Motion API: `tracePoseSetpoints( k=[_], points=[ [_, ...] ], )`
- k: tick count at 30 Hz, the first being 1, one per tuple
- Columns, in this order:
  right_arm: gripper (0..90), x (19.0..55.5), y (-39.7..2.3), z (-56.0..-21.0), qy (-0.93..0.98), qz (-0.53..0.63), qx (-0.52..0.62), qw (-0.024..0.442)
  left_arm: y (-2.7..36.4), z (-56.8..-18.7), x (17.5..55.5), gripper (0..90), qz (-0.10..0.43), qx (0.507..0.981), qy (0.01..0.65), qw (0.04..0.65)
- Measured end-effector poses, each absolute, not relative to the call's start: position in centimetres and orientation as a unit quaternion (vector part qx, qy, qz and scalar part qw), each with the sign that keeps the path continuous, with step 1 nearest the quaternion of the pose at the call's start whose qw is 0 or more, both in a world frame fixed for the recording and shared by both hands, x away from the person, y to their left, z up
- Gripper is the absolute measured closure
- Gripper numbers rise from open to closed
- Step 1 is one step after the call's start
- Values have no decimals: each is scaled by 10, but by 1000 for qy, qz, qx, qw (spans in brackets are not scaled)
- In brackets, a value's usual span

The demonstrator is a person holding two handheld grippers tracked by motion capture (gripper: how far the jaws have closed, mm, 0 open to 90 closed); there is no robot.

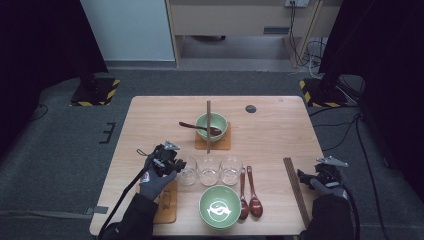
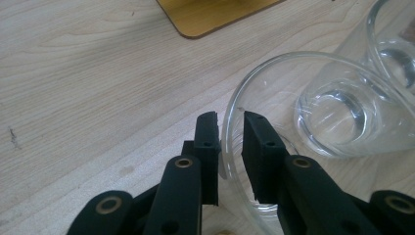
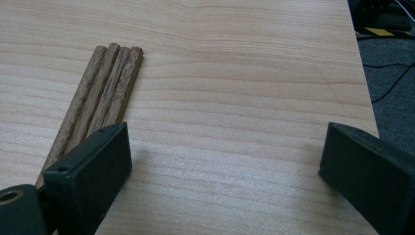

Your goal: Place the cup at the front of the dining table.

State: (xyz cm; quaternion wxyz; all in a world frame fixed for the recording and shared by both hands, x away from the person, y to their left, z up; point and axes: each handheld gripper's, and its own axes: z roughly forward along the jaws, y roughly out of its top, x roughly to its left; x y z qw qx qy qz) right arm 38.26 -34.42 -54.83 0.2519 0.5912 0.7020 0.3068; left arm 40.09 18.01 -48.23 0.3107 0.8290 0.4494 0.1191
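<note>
Two claws in play: left claw (image 2: pixel 230 125) is pinched on the rim of the nearest glass (image 2: pixel 313 122), one jaw inside, one outside, so grasp step; next calls for a steady lift without tipping. Right claw (image 3: pixel 225 161) stands apart, idle, chopsticks (image 3: pixel 100 88) by its left jaw. Count: two bowls, two coasters, three glasses, three spoons.
</note>
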Motion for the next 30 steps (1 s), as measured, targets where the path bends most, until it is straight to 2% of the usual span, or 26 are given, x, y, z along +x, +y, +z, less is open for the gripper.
tracePoseSetpoints(
  k=[11, 30],
  points=[
    [48, 383, -344, -548, 702, 307, 591, 251, 179, -479, 402, 794, 126, 829, 455, 300],
    [47, 383, -344, -548, 703, 307, 591, 251, 188, -477, 399, 814, 132, 811, 467, 327]
  ],
)
